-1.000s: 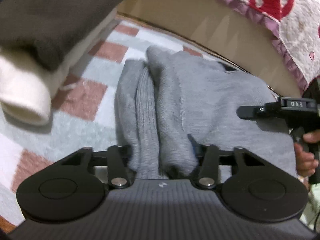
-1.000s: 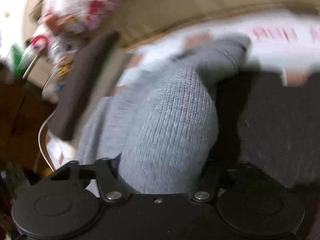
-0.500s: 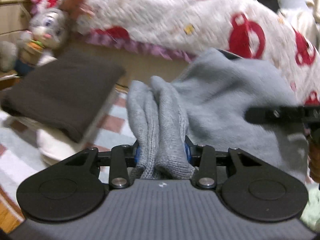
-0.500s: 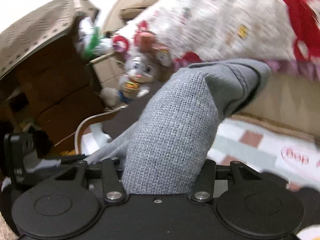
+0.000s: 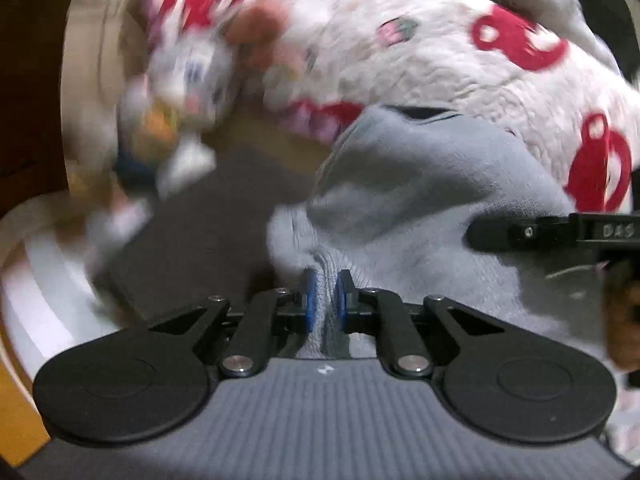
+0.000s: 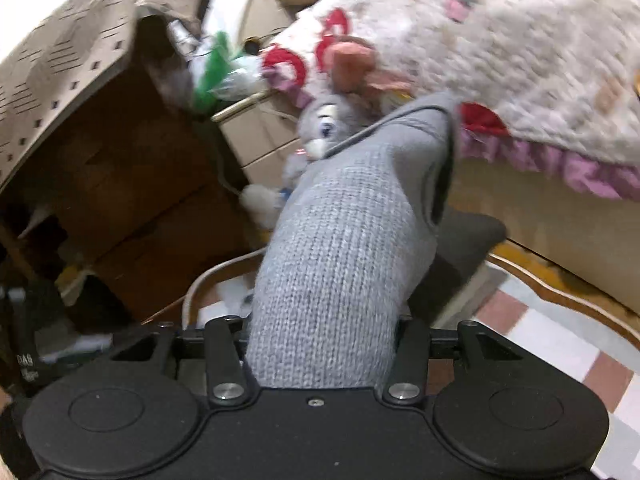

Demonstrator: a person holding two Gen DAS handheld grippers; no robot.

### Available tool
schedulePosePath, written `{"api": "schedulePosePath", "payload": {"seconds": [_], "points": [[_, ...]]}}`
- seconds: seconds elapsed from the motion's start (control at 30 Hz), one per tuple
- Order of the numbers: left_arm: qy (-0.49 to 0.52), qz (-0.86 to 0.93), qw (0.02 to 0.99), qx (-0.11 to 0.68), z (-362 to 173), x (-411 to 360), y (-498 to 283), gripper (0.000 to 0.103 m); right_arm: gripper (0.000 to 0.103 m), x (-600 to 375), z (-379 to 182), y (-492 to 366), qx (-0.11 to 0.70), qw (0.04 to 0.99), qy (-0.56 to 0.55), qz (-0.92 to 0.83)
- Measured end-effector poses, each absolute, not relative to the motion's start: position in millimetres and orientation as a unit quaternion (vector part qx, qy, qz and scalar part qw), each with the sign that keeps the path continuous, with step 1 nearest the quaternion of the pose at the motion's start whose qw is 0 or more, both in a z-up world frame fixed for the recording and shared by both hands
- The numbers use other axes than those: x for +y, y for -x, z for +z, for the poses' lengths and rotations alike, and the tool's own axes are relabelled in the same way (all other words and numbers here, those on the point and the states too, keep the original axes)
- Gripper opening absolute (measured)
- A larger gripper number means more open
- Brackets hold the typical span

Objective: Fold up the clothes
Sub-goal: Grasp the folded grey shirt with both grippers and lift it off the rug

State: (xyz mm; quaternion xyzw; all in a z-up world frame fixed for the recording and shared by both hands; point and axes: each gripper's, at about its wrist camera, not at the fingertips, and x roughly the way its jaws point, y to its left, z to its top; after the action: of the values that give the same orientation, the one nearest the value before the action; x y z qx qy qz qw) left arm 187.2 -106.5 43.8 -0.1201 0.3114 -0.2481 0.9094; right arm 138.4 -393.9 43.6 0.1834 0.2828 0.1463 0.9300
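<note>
Left wrist view: left gripper closing, pinching sweater; right gripper closing round a thick fold. Both edges should be kept level.

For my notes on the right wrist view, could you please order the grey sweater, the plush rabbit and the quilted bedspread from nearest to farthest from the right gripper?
1. Grey sweater: between the right gripper's closing jaws.
2. Plush rabbit: behind the sweater, slightly left.
3. Quilted bedspread: farthest, upper right, on the bed.

left gripper closing, pinching grey sweater
</note>
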Motion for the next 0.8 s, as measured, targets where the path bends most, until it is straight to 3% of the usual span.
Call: {"api": "schedulePosePath", "payload": {"seconds": [0.13, 0.33, 0.47, 0.57, 0.67, 0.77, 0.8], "points": [[0.184, -0.243, 0.879, 0.368, -34, -124, -191, 0.018, 0.052, -442, 6, -114, 0.288, 0.925, -0.231, 0.088], [0.202, -0.289, 0.841, 0.411, -86, -185, -186, 0.032, 0.052, -515, -47, -73, 0.336, 0.907, -0.253, -0.029], [0.187, -0.304, 0.833, 0.423, -100, -204, -189, 0.047, 0.052, -553, -89, -55, 0.359, 0.877, -0.312, -0.067], [0.204, -0.31, 0.82, 0.436, -101, -198, -189, 0.048, 0.053, -579, -121, -43, 0.37, 0.85, -0.364, -0.085], [0.233, -0.321, 0.812, 0.428, -89, -185, -184, 0.05, 0.053, -573, -125, -40, 0.373, 0.859, -0.342, -0.079], [0.256, -0.339, 0.804, 0.416, -76, -178, -184, 0.069, 0.054, -572, -124, -40, 0.376, 0.863, -0.331, -0.072], [0.253, -0.341, 0.802, 0.42, -75, -181, -183, 0.071, 0.054, -572, -124, -40, 0.376, 0.863, -0.329, -0.071]]}}
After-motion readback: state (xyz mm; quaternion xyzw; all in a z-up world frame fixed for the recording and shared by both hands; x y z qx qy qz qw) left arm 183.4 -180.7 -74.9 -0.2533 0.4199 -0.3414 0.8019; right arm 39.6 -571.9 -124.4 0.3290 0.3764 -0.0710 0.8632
